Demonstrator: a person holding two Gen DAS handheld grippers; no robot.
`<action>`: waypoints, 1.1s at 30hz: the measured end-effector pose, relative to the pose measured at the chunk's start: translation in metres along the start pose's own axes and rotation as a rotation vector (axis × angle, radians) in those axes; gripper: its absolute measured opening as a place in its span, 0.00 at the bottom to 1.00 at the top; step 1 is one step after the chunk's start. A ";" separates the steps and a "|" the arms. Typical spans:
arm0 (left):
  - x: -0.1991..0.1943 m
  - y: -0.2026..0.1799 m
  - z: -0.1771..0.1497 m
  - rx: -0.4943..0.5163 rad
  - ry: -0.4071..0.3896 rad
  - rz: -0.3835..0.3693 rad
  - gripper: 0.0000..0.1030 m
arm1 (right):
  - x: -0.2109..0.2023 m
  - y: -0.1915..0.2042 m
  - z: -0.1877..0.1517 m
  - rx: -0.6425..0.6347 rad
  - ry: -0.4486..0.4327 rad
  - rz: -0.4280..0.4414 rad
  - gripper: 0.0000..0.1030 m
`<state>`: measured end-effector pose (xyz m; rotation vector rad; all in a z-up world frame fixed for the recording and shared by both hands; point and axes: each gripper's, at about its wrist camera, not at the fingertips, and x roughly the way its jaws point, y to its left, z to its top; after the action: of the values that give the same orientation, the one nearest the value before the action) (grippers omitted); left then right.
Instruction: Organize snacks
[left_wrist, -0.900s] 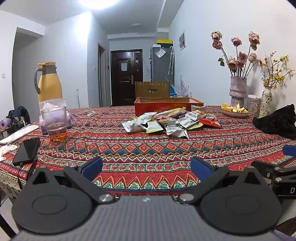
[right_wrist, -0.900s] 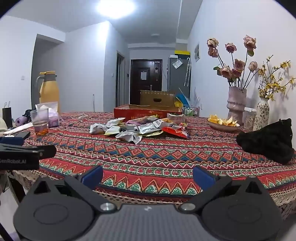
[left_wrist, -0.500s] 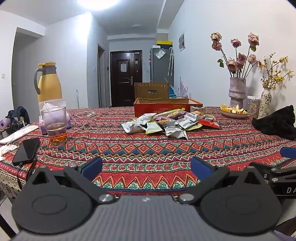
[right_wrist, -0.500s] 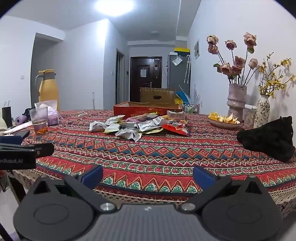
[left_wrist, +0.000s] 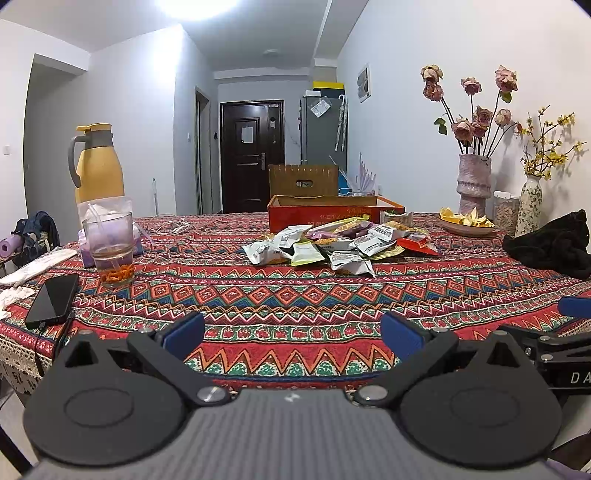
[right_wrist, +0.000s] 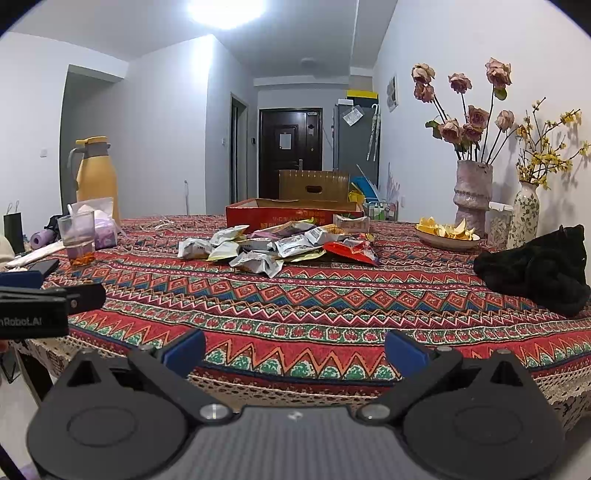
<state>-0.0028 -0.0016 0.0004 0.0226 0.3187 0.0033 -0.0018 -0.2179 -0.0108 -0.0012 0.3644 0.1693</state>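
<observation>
A pile of snack packets (left_wrist: 340, 243) lies mid-table on the patterned cloth; it also shows in the right wrist view (right_wrist: 273, 247). Behind it stands an open red cardboard box (left_wrist: 325, 216), seen too in the right wrist view (right_wrist: 295, 216). My left gripper (left_wrist: 291, 332) is open and empty at the table's near edge, well short of the pile. My right gripper (right_wrist: 293, 349) is open and empty, also at the near edge. Each gripper shows at the edge of the other's view: the right one (left_wrist: 569, 332), the left one (right_wrist: 48, 302).
On the left stand a glass (left_wrist: 110, 247), a tissue pack, a yellow jug (left_wrist: 98, 166) and a black phone (left_wrist: 51, 301). On the right are a black cloth (left_wrist: 554, 245), a plate of peels (left_wrist: 465, 221) and two flower vases (left_wrist: 474, 184).
The right gripper has risen a little and eased toward the table. The left gripper has barely moved. Both stay open.
</observation>
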 end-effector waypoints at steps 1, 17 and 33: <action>0.000 0.000 0.000 -0.001 0.001 0.000 1.00 | 0.000 0.000 0.000 0.001 0.000 -0.002 1.00; 0.000 0.001 0.001 0.004 -0.001 0.001 1.00 | 0.000 -0.002 0.002 0.011 0.001 -0.007 1.00; 0.001 0.003 0.000 0.005 -0.001 0.001 1.00 | -0.001 -0.002 0.000 0.016 -0.005 -0.006 1.00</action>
<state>-0.0019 0.0018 0.0004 0.0273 0.3182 0.0032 -0.0021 -0.2205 -0.0103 0.0139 0.3605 0.1606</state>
